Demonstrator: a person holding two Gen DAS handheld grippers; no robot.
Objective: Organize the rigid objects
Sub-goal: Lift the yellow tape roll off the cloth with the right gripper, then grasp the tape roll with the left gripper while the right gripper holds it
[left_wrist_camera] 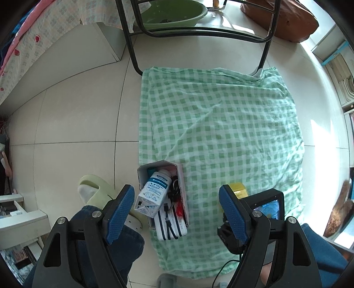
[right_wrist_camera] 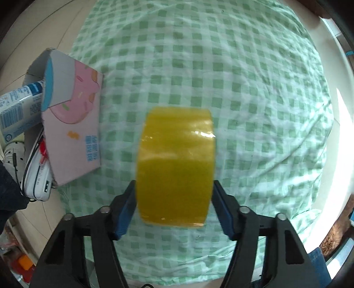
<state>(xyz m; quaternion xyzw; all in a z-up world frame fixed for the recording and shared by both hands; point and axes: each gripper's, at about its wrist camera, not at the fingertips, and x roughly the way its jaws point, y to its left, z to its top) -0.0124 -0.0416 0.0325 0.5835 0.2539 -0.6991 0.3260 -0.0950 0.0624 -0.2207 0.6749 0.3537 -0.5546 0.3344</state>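
A yellow tape roll [right_wrist_camera: 174, 164] stands on edge on the green checked cloth [right_wrist_camera: 232, 77], and my right gripper [right_wrist_camera: 174, 183] points down on it with both blue pads against its flat sides. To its left lies a pink carton box [right_wrist_camera: 75, 133] holding a white-and-blue bottle [right_wrist_camera: 17, 110] and a white case [right_wrist_camera: 37, 183]. In the left wrist view my left gripper [left_wrist_camera: 177, 206] hangs open above the box [left_wrist_camera: 182, 188], the bottle [left_wrist_camera: 154, 192] and the case [left_wrist_camera: 170, 230], touching none. Part of the tape [left_wrist_camera: 237, 188] and the right gripper's black body [left_wrist_camera: 272, 199] show behind my right finger.
The cloth [left_wrist_camera: 221, 121] lies on a tiled floor. Black chair legs [left_wrist_camera: 132, 44] stand at its far edge, with a green basin [left_wrist_camera: 172, 11] and a brown bag [left_wrist_camera: 287, 20] beyond. A pale green slipper [left_wrist_camera: 95, 190] and a jeans leg [left_wrist_camera: 106, 243] are left of the box.
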